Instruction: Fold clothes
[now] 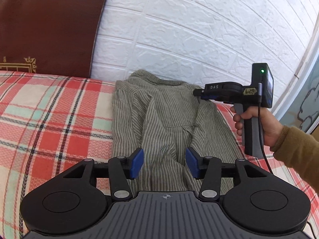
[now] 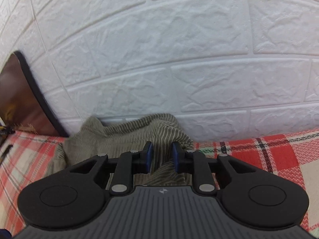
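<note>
The striped garment [image 1: 165, 119] is judged soft and limp; edges are best gripped. Left gripper [image 1: 164, 164] and right gripper [image 2: 161, 157] are held released.

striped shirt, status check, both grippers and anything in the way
Left gripper open, above the striped shirt. Right gripper open over its far edge. Shirt rumpled on plaid blanket. Nothing blocking.
</note>
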Available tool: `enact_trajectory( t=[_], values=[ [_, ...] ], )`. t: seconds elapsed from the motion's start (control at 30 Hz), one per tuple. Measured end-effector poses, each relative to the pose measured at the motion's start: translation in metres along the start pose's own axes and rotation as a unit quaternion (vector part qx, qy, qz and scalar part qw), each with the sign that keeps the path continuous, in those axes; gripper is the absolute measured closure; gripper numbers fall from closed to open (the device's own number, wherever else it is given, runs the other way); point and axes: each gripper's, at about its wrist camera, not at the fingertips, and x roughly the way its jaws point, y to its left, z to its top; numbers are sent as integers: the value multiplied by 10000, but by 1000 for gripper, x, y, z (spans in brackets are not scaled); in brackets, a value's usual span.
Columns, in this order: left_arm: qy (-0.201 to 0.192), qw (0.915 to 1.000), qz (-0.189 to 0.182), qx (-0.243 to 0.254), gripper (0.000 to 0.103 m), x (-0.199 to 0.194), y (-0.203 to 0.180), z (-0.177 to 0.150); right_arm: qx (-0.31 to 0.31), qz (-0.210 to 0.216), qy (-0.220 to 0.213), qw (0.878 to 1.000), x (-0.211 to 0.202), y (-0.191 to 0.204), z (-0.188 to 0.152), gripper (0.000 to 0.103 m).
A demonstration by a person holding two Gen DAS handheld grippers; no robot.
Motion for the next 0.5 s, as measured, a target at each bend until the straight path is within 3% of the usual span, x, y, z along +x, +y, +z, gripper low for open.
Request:
enact_trajectory(
  t=[0.33,0.5],
  values=[
    [-37,10000,-49,-32,39,-11,1,-5,-218,83,56,9997,-14,17,5,76],
    [-49,9999,8,-128,37,-13,6,-5,-365,351,62,9987,-26,32,4,70]
  ],
)
